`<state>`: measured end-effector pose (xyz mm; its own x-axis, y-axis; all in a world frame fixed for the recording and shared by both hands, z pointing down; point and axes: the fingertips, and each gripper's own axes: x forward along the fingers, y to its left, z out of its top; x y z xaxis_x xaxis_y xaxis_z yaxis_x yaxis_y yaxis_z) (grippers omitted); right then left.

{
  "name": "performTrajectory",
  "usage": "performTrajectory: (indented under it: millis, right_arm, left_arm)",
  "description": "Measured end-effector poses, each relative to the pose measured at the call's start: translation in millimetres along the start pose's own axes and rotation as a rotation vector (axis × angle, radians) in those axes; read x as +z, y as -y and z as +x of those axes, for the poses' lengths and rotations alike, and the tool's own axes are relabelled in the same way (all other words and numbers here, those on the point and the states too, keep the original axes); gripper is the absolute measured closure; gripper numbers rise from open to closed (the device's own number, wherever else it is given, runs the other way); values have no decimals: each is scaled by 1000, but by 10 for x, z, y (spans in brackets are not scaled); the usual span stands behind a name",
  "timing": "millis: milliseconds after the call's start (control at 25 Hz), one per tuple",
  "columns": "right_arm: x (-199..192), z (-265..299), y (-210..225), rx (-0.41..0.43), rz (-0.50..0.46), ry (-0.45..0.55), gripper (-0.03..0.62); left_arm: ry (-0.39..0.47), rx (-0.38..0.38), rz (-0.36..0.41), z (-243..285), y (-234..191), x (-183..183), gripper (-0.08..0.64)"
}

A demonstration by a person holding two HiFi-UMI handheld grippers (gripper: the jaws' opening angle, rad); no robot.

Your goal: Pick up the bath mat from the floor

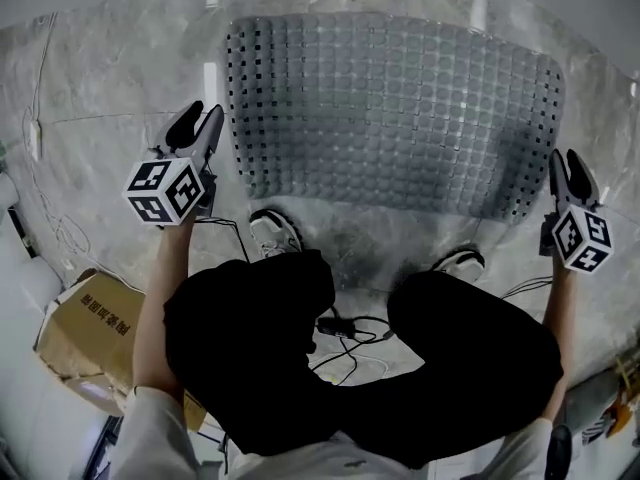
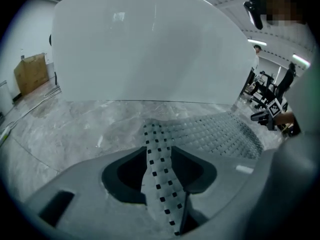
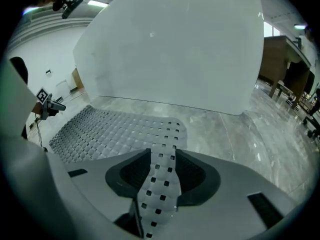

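- Black-trousered legs [image 1: 260, 358] fill the near foreground, bent in a squat, with white shoes [image 1: 275, 233] planted just short of the bath mat [image 1: 400, 108].
- Both forearms reach down and outward. The left tongs [image 1: 205, 113] point away from the body at the mat's left edge, and the right tongs [image 1: 566, 158] do the same at its right edge.
- Each pair of tongs stands apart. A strip of the mat's perforated border lies between the jaws, which do not press on it.
- Spread on the marble floor [image 1: 120, 88], the mat spans the whole gap between the two tongs.
- Bare floor opens to the left, to the right and beyond the mat's far edge.
- Near left, a cardboard box [image 1: 85, 328] sits close behind the left arm, and cables [image 1: 340, 333] trail between the knees.
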<state>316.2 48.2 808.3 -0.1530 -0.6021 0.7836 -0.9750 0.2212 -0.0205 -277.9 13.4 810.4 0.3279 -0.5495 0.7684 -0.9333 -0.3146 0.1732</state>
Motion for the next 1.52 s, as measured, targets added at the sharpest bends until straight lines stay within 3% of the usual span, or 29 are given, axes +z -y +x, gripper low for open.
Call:
performTrajectory:
  millis: [200,320,400,480,640,760,960,1240,1440,1520]
  right_arm:
    - [-132,309,101,-25,54,6,429]
    - [-154,410,64,-11,54,13,388]
    - [-181,458,41,-5,46,11,367]
    - [-240,504,31,-5,47,1,359]
    - [-386,570,51,-25,25,-36,330]
    - [-372,608,88,-30,16,-46,308]
    - [-390,624,105,-29,49,-32,308]
    - [-432,550,29,-45,40,-26,315]
    - [-334,564,-75,-6,35,-14,403]
    - [-271,562,-103,5,16,-18,425]
  left_arm:
    - [-75,27,-33,212,-195,-387,386]
    - [-109,3,-97,308,-213,-554,294]
    - [-129,-6,-91,367,-181,-648,267]
    - [-149,-22,-76,443,-154,-707,244]
    - [-151,-28,-134,595,-141,-671,202]
    - [-176,1,-104,658,-114,-674,202]
    - [-166,61,-134,700,-102,-695,195]
    - [-180,118,-109,691,-86,-758,184]
    - [-184,104,-111,709,-42,-690,243]
    - [-185,66,-145,719,17,-652,306]
